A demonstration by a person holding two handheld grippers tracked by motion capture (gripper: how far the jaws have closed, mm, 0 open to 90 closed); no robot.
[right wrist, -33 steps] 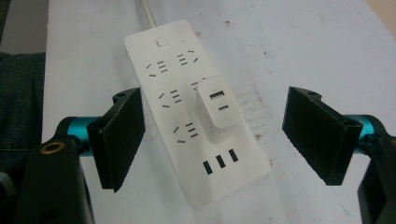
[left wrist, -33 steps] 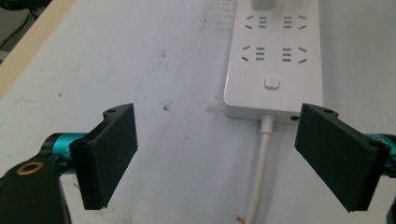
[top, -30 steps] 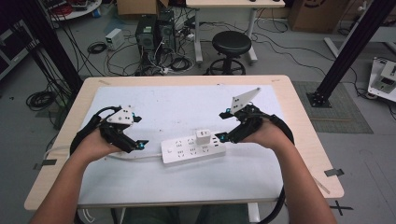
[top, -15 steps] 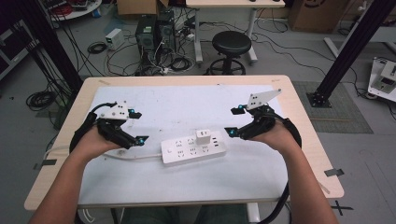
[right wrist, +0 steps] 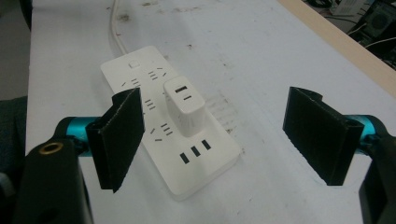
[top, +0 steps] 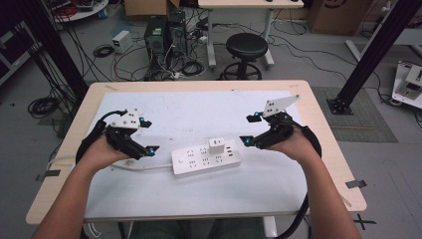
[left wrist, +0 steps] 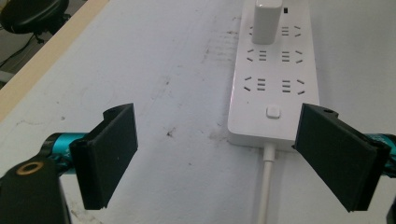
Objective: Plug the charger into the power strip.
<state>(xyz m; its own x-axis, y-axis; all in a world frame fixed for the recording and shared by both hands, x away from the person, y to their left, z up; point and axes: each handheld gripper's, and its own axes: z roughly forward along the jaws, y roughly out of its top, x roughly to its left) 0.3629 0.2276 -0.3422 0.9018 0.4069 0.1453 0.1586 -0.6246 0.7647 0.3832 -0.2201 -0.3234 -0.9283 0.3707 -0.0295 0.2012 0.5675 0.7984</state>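
A white power strip (top: 206,159) lies flat in the middle of the white table top (top: 199,114), its white cable (top: 134,167) running off to the left. A white USB charger (top: 216,145) stands plugged into it near the right end. My left gripper (top: 147,135) is open just left of the strip, its jaws wide apart; in its own view the strip's switch end (left wrist: 272,112) lies ahead. My right gripper (top: 250,129) is open just right of the strip, and the charger (right wrist: 184,108) sits ahead of its left jaw, untouched.
The table has wooden edges (top: 323,144) around the white sheet. Beyond its far side stand a black stool (top: 246,47), computer towers (top: 164,35) and tangled floor cables. A black frame post (top: 370,55) rises at the right.
My right gripper has drawn back to the right, away from the strip, leaving the charger plugged in. My left gripper has shifted slightly back and left.
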